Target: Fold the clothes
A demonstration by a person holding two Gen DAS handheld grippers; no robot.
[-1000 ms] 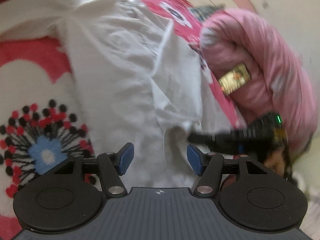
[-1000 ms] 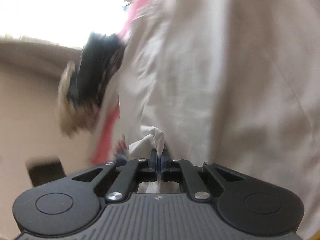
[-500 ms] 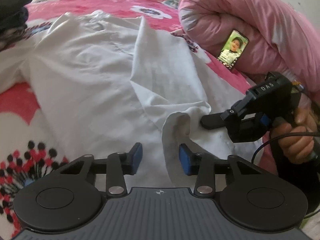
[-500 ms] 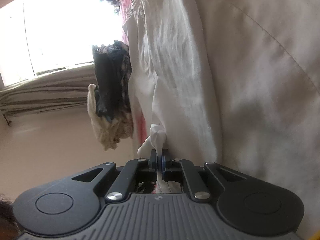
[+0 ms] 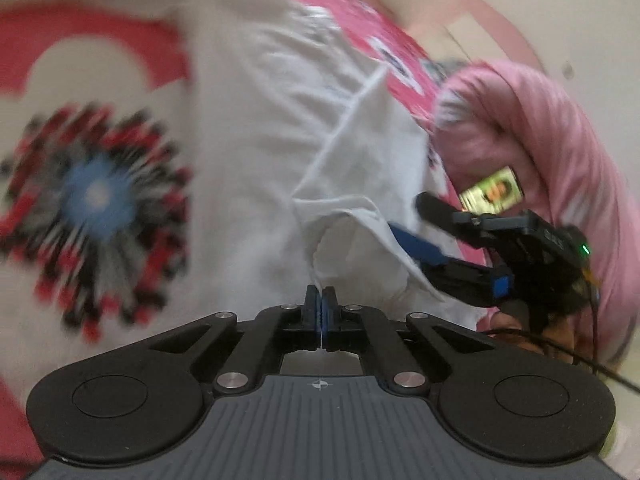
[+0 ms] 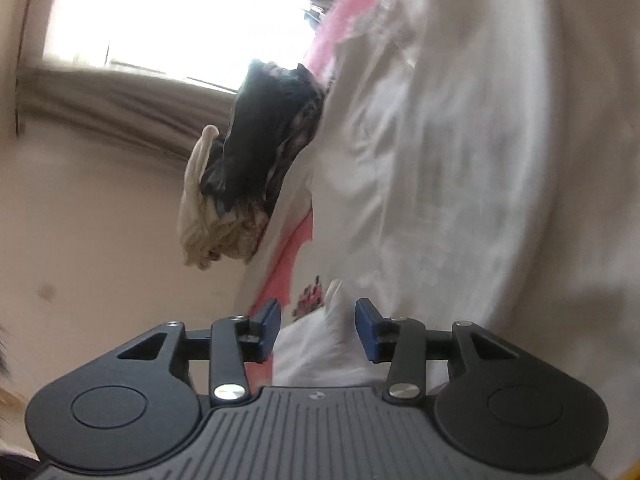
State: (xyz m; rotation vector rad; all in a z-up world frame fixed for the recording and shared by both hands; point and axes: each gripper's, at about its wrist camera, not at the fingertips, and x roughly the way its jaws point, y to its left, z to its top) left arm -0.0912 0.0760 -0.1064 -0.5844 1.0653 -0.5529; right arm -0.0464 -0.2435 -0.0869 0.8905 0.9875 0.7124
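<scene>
A white shirt (image 5: 256,152) lies spread on the bed, over a pink floral bedsheet (image 5: 92,196), so its panels can be brought over one another flat. The left hand-held gripper (image 5: 321,305) is clenched on a small peak of the shirt's cloth near its lower edge, the blue pads pressed together with a sliver of white between them; that pinch gives it a hold from which to lift or drag the fold. The right hand-held gripper (image 6: 317,326) has its jaws opening, and a fold of the same white cloth stands between the pads without being pressed, so it appears to be handing that corner over. From the left wrist view it sits just beside the pinched spot. A rolled pink blanket (image 5: 532,148) with a phone (image 5: 493,192) on it lies at the bed's side, and a heap of dark and cream clothes (image 6: 244,168) waits well apart, likely for later folding.
</scene>
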